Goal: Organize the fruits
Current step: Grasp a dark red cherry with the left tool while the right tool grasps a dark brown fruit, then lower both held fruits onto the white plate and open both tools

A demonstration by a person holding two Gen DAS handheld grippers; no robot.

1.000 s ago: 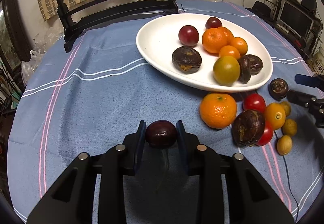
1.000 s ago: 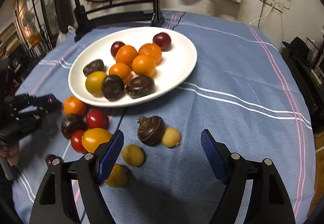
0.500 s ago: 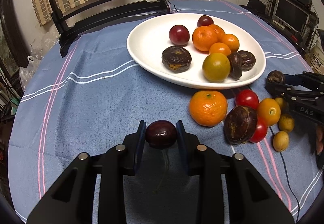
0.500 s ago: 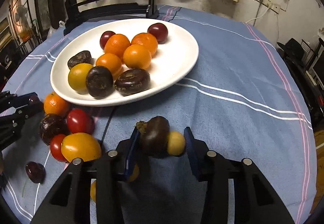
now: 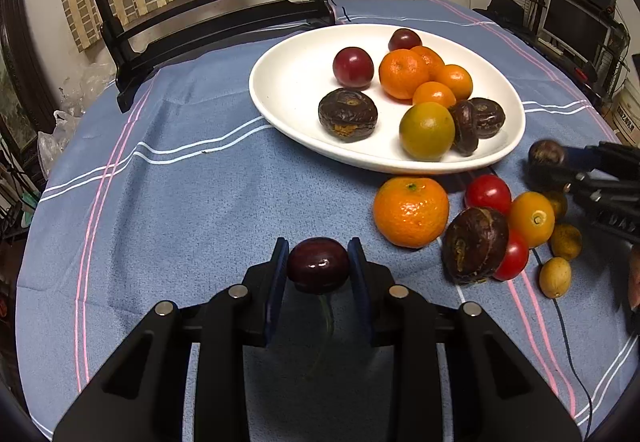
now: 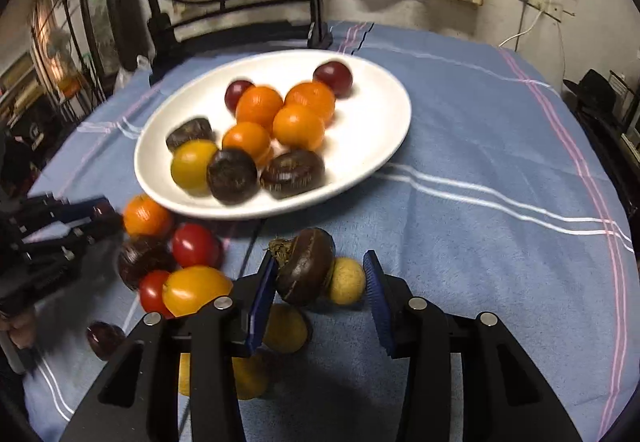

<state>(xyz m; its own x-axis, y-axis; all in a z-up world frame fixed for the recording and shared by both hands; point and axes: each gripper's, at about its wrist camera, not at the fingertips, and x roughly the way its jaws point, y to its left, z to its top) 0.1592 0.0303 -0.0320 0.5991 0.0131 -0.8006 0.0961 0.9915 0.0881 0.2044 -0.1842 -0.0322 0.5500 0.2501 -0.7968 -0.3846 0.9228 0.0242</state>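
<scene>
While the left gripper clamps a dark plum between its blue pads just above the blue cloth, the right gripper has a brown, rough-skinned fruit and a small yellow fruit between its jaws. Those jaws are opening; the left pad touches the brown fruit, and a gap shows at the right pad. White letters on the right gripper's body, seen from the left wrist, are too small to read. The white plate of fruit lies beyond, and loose fruit crowds its near rim, an orange touching it. Left of the plate the cloth is bare out to the table edge; a dark wooden stand sits at the far edge.
</scene>
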